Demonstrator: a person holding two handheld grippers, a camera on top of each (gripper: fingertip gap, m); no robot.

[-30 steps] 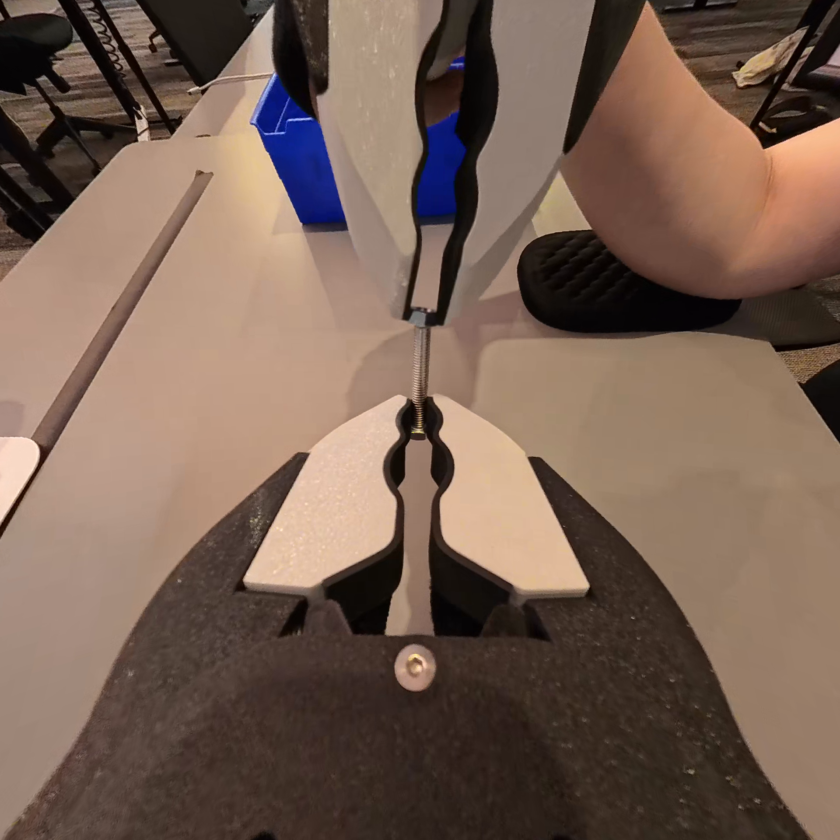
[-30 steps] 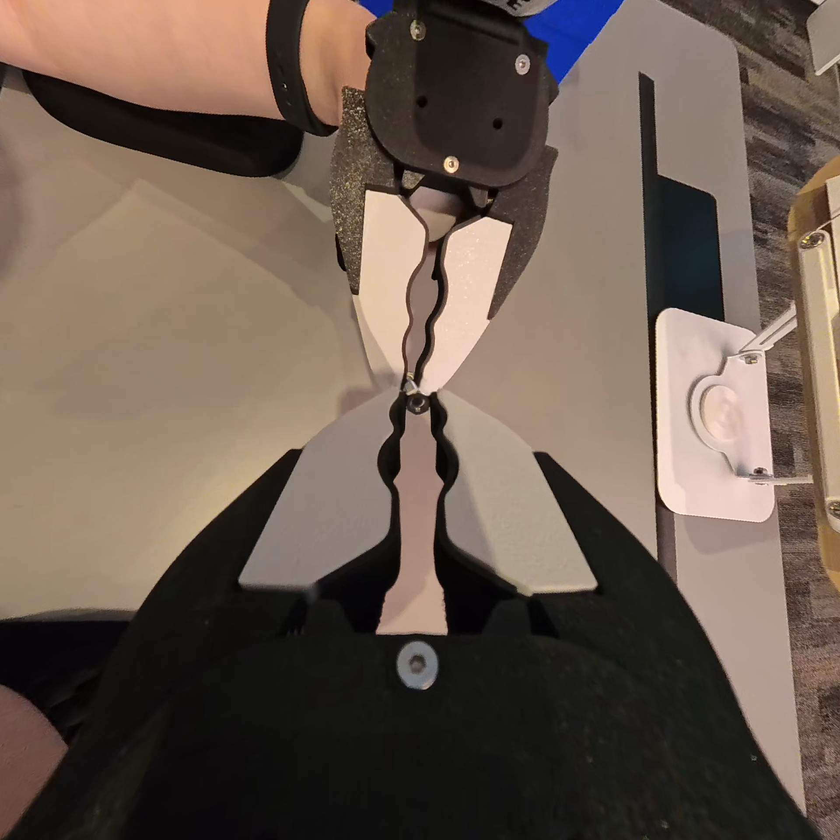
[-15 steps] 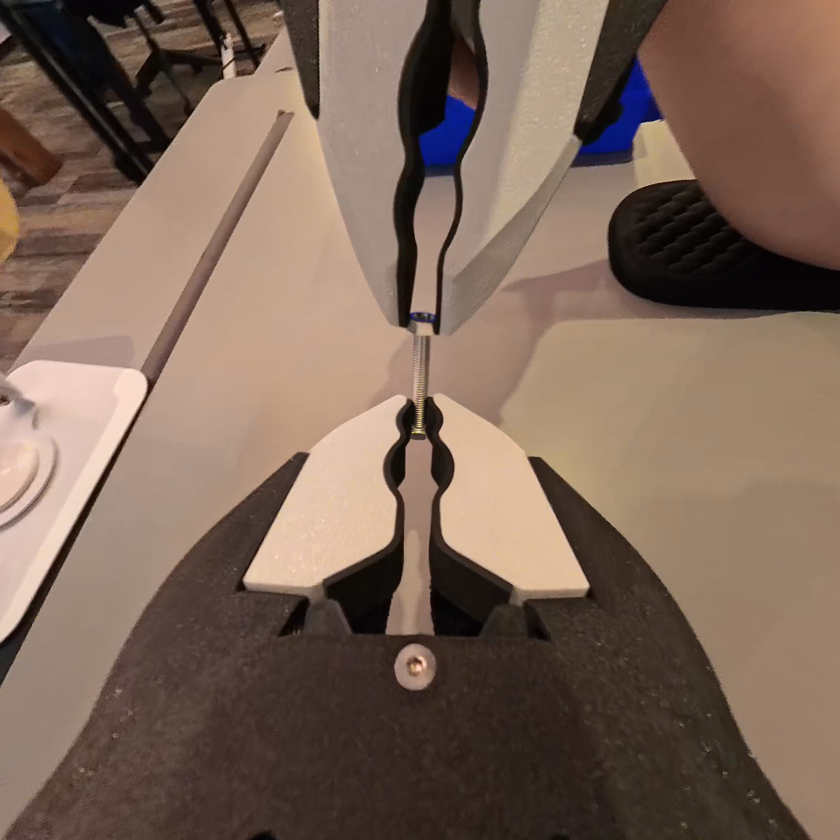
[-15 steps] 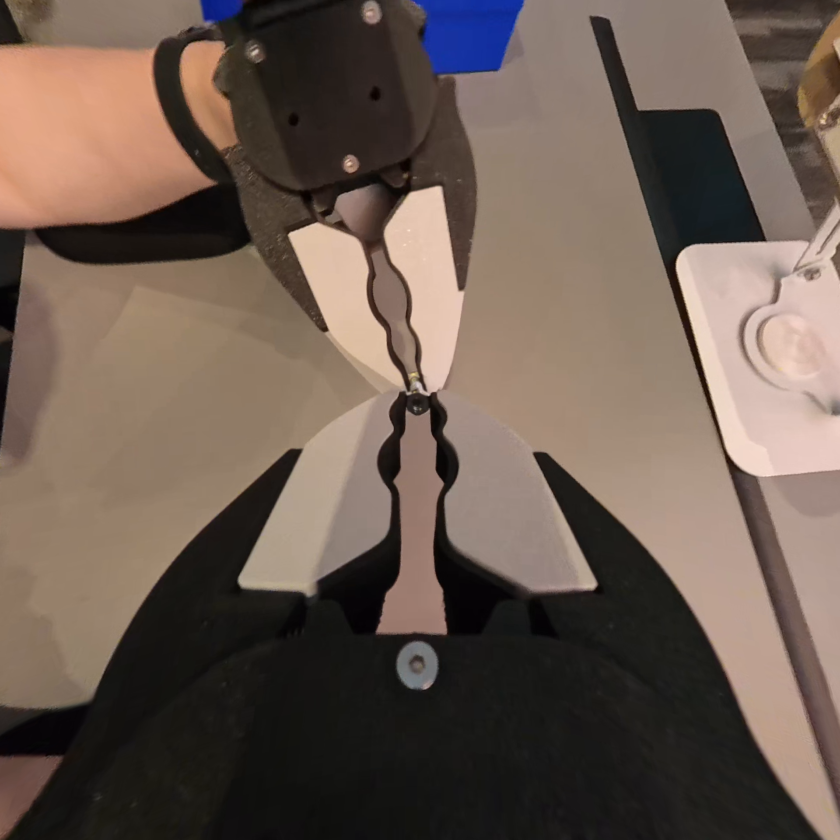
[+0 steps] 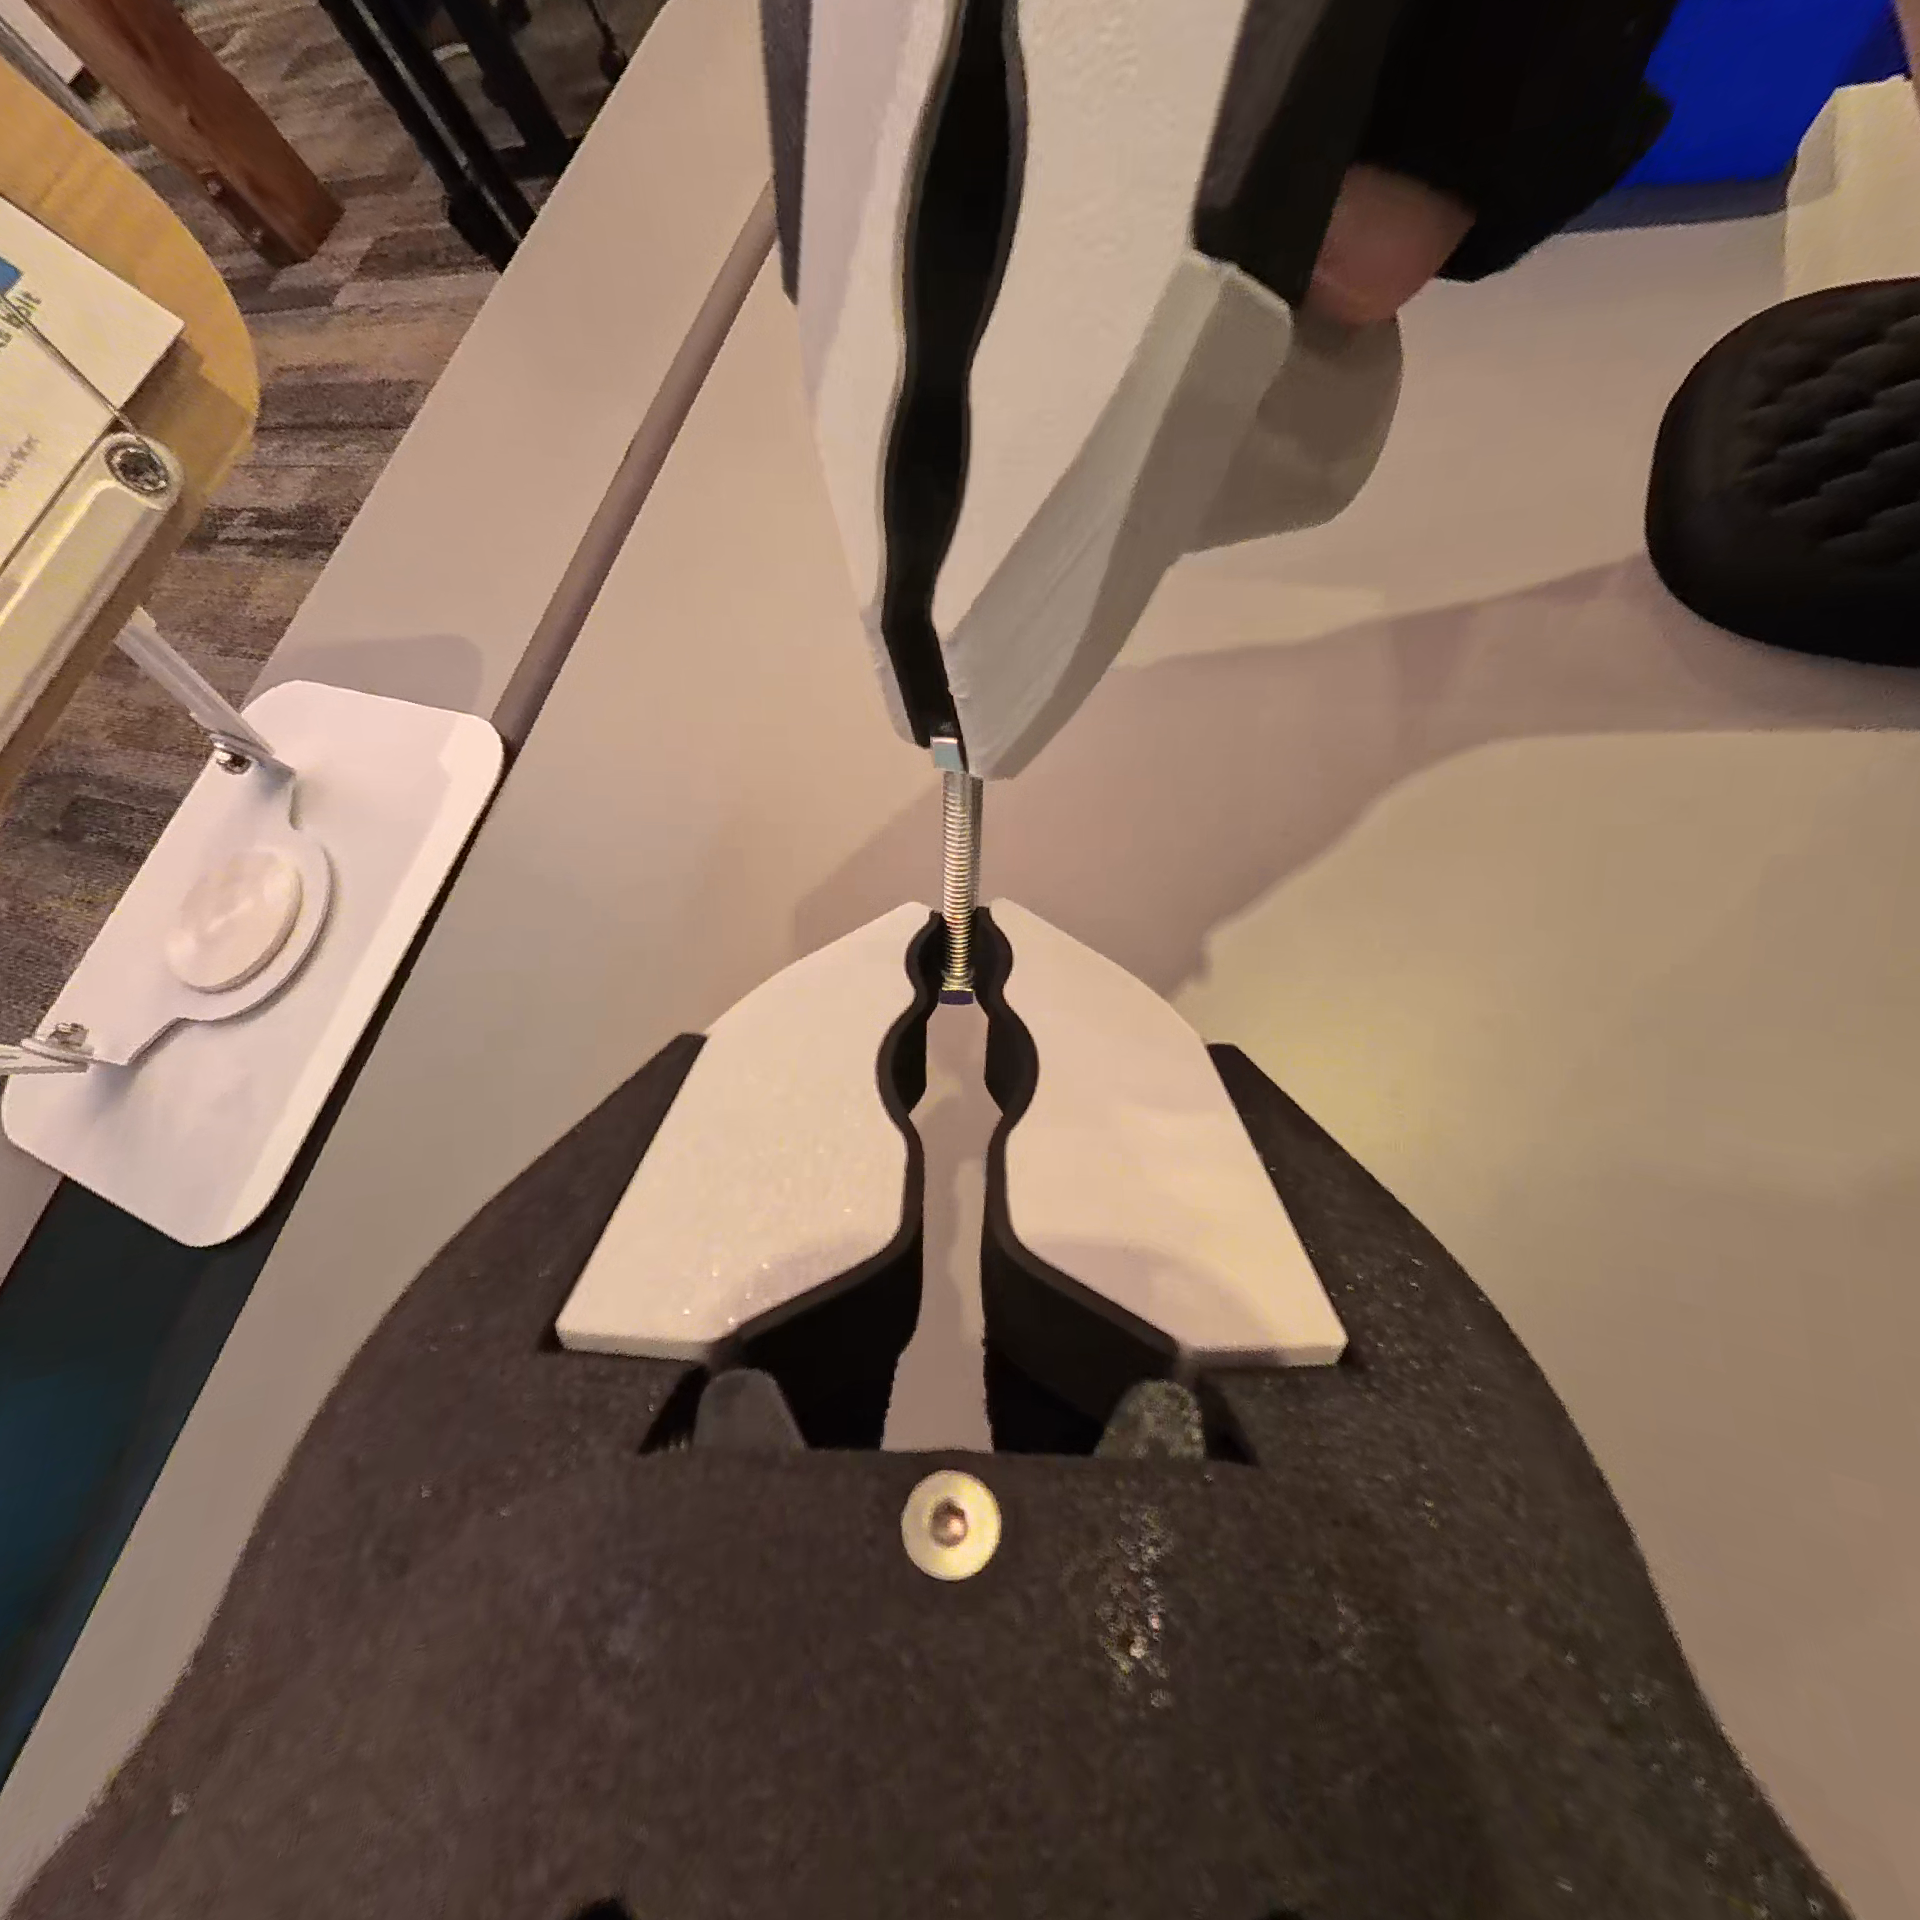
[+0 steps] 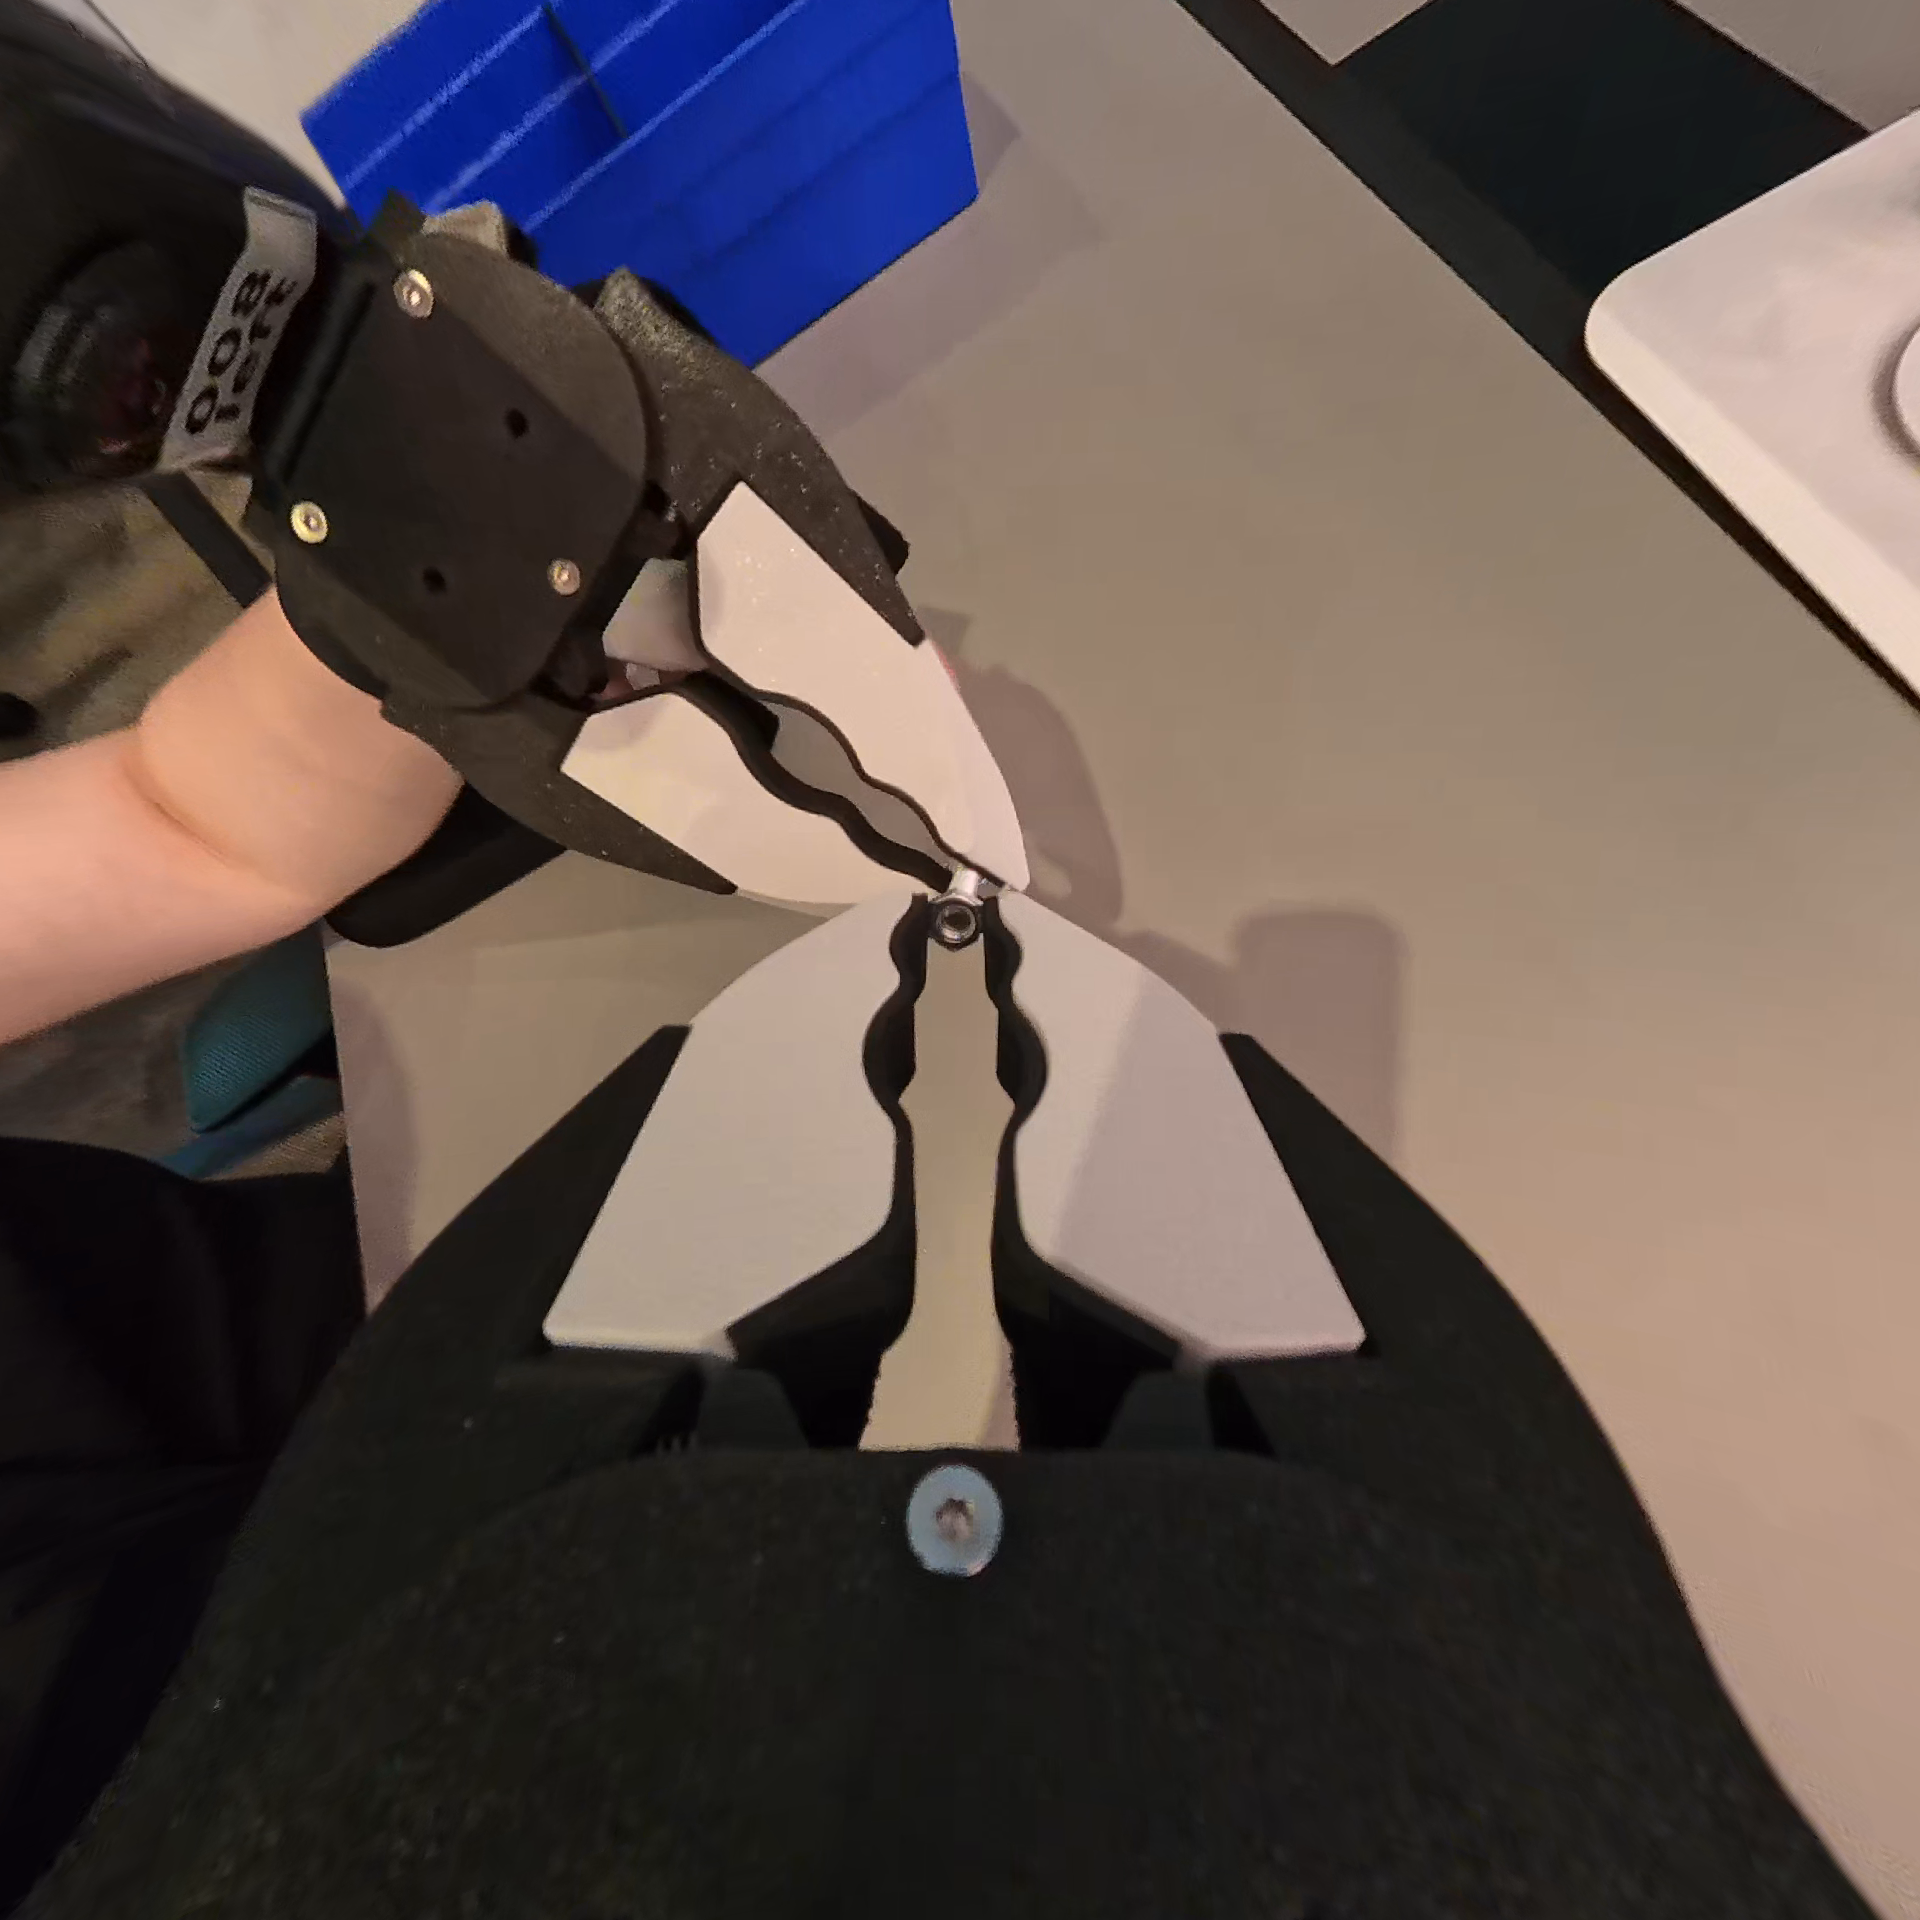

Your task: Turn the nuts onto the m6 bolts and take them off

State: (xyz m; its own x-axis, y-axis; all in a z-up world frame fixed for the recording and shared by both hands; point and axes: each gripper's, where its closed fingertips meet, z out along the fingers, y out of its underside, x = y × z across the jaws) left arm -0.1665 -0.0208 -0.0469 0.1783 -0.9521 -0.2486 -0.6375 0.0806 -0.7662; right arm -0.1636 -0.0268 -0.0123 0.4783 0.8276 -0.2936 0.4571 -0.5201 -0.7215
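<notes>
Bolt (image 5: 957, 862) spans between left gripper (image 5: 957, 914) near and right gripper (image 5: 951, 753) beyond, above table (image 5: 1507, 987). Nut (image 5: 948, 750) at far end. Stand base (image 5: 239, 935) left; pad (image 5: 1797, 468) right; bin (image 6: 665, 156) behind.

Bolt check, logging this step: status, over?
Left tool shut on bolt at its head end. Right tool shut on nut at bolt's far end. Both held above table; nothing in the way.
</notes>
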